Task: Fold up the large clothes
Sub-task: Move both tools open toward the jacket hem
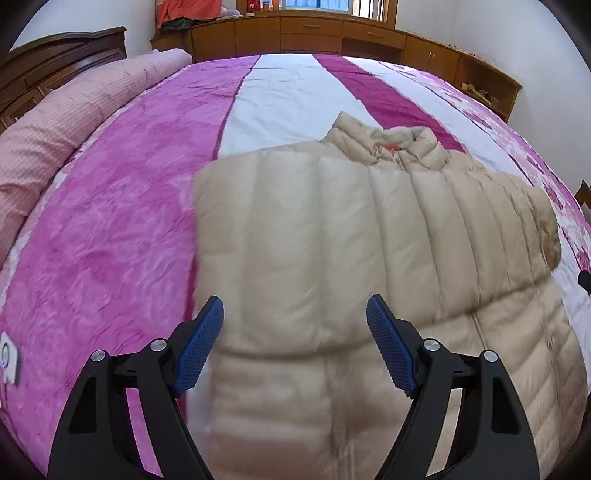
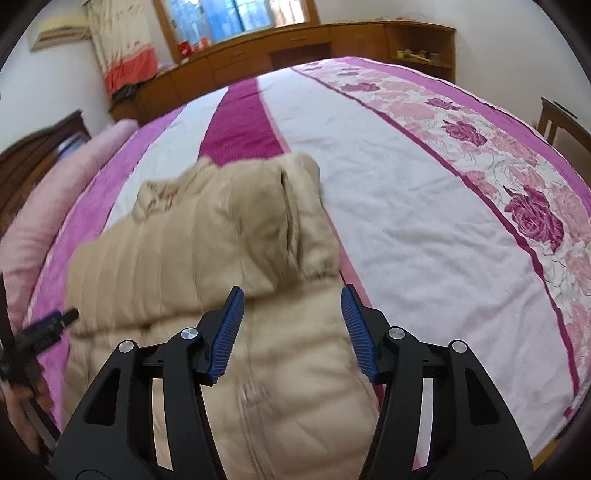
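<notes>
A beige quilted down jacket lies on the bed with its sleeves folded across the body and its collar at the far end. My left gripper hovers over the jacket's left half, jaws wide apart, nothing between the blue pads. In the right wrist view the same jacket shows a folded sleeve with its cuff lying just ahead of my right gripper. That gripper stands open above the jacket's zipper side, and no cloth is pinched between its pads. The left gripper's tip shows at the left edge.
The bed cover has pink, magenta and white stripes with a rose border on the right. A rolled pink quilt lies along the left side by a dark headboard. Wooden cabinets run along the far wall under a window.
</notes>
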Demonstrator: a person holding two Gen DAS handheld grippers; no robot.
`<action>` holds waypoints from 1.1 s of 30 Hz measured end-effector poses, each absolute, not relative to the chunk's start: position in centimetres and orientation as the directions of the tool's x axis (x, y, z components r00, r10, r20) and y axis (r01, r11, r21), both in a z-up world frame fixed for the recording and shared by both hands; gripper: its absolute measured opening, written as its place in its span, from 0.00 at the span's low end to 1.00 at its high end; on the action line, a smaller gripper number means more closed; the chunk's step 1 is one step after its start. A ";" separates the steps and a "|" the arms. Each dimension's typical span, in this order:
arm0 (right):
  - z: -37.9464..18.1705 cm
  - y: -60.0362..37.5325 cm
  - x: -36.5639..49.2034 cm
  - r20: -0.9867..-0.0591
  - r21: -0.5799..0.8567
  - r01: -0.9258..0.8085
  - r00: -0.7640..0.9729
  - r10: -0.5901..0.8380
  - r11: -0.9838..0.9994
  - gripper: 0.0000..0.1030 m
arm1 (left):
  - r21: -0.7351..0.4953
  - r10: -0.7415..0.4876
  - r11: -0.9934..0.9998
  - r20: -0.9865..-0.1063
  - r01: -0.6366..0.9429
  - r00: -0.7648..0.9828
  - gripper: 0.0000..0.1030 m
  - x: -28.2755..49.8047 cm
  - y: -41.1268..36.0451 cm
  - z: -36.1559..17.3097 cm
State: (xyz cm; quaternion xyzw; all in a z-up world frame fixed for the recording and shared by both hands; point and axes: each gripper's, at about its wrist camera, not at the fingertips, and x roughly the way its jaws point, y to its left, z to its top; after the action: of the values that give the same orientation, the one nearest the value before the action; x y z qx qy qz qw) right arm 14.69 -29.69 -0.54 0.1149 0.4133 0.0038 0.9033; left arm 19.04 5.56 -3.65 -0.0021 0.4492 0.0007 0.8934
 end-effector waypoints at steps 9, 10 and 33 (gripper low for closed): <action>-3.4 -30.7 8.9 -0.822 0.150 0.071 0.563 0.084 0.986 0.67 | 0.041 0.040 0.999 -0.836 -0.011 0.548 0.75 12.2 7.9 -3.5; -3.6 -30.9 8.2 -0.827 0.150 0.073 0.555 0.084 0.986 0.67 | 0.037 0.041 0.999 -0.841 -0.018 0.539 0.75 11.4 8.2 -3.6; -6.3 -31.1 0.9 -0.854 0.204 -0.013 0.487 0.185 0.979 0.73 | -0.041 -0.035 0.999 -0.912 -0.007 0.408 0.77 2.0 9.0 -7.3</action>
State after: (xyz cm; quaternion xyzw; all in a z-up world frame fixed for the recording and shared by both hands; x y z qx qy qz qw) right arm 0.90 -31.06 -6.29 0.0854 0.5032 0.0574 0.8580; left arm 1.98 9.01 -7.29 -0.0193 0.5439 -0.0083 0.8389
